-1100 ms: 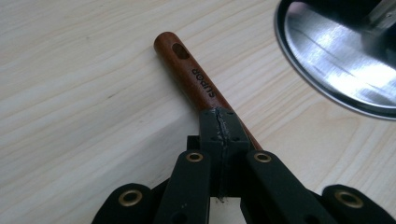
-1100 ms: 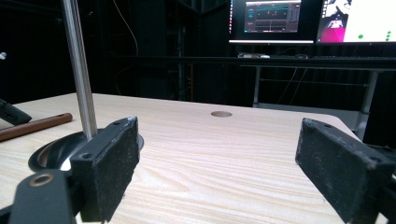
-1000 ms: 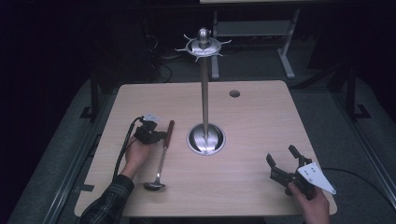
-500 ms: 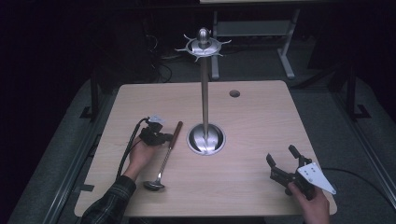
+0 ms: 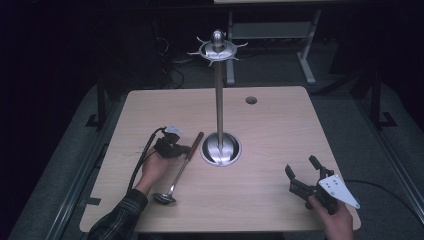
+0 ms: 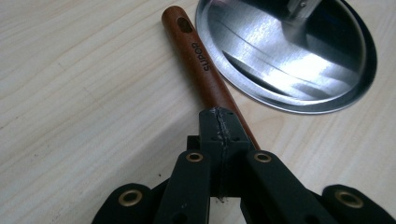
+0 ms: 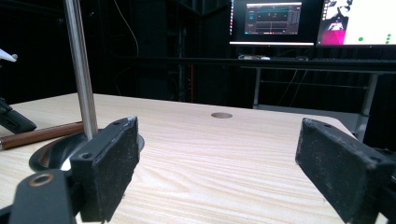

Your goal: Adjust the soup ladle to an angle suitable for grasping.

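A ladle (image 5: 176, 172) with a brown wooden handle (image 6: 201, 65) and a metal bowl lies on the wooden table (image 5: 280, 130), left of a metal stand's round base (image 5: 220, 150). My left gripper (image 5: 185, 149) lies across the upper handle. In the left gripper view its jaws (image 6: 220, 123) are shut tight against each other, and the handle runs out from under their tips. My right gripper (image 5: 301, 166) rests at the front right, jaws wide open with nothing between them (image 7: 219, 154).
The stand's thin pole (image 5: 218, 100) rises from the base (image 6: 289, 51) to a crown of hooks (image 5: 218, 50). A small round hole (image 5: 251, 100) sits in the tabletop at the back. Monitors (image 7: 273, 21) glow beyond the table's far edge.
The left gripper has shifted right toward the stand's base. The ladle's handle end has swung right with it while the bowl stayed put. The right gripper has not moved.
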`<state>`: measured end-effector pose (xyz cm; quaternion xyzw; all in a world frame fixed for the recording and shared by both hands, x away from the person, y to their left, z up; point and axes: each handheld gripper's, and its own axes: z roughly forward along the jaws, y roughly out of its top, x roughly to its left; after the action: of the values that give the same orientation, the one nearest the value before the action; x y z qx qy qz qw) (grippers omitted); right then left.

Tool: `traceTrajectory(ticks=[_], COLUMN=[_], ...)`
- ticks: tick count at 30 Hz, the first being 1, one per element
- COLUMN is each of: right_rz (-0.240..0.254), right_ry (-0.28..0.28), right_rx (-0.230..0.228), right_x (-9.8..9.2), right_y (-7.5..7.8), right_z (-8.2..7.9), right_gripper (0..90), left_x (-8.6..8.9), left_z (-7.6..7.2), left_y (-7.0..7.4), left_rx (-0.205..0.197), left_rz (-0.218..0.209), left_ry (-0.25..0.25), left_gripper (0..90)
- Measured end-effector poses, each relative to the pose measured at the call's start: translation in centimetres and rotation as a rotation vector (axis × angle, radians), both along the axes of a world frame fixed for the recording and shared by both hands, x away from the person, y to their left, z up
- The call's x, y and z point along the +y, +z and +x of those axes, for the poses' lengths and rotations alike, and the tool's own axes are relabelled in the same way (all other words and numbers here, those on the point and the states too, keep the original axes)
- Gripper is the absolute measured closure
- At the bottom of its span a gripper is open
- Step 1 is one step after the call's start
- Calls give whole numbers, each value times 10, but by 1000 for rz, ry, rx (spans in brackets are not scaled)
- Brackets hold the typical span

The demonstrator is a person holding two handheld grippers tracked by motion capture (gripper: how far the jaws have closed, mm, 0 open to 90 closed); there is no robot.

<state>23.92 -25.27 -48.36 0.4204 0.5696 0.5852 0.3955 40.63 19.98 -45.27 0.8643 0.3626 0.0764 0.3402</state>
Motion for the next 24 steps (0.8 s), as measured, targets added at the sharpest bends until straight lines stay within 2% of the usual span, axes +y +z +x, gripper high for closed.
traceTrajectory(ticks=[3,8,11,14,18,21,23,24], right_rz=[0,0,1,0,0,1,3,2], right_ry=[0,-1,-2,-3,-4,-2,-1,-2], right_rx=[0,-2,-3,-4,-3,-3,-5,-5], right_x=[0,0,0,0,0,0,0,0], right_y=[0,0,0,0,0,0,0,0], right_z=[0,0,0,0,0,0,0,0], right_gripper=[130,130,130,130,130,130,130,130], left_x=[2,8,12,14,11,13,14,16], left_z=[-5,-25,-39,-53,-73,-85,-92,-95], left_y=[6,21,28,33,34,34,33,33], left_rx=[0,17,29,41,59,69,77,81], left_rz=[4,-2,20,23,32,60,60,74], left_ry=[-8,-34,-61,-84,-106,-129,-116,-124], left_gripper=[900,900,900,900,900,900,900,900])
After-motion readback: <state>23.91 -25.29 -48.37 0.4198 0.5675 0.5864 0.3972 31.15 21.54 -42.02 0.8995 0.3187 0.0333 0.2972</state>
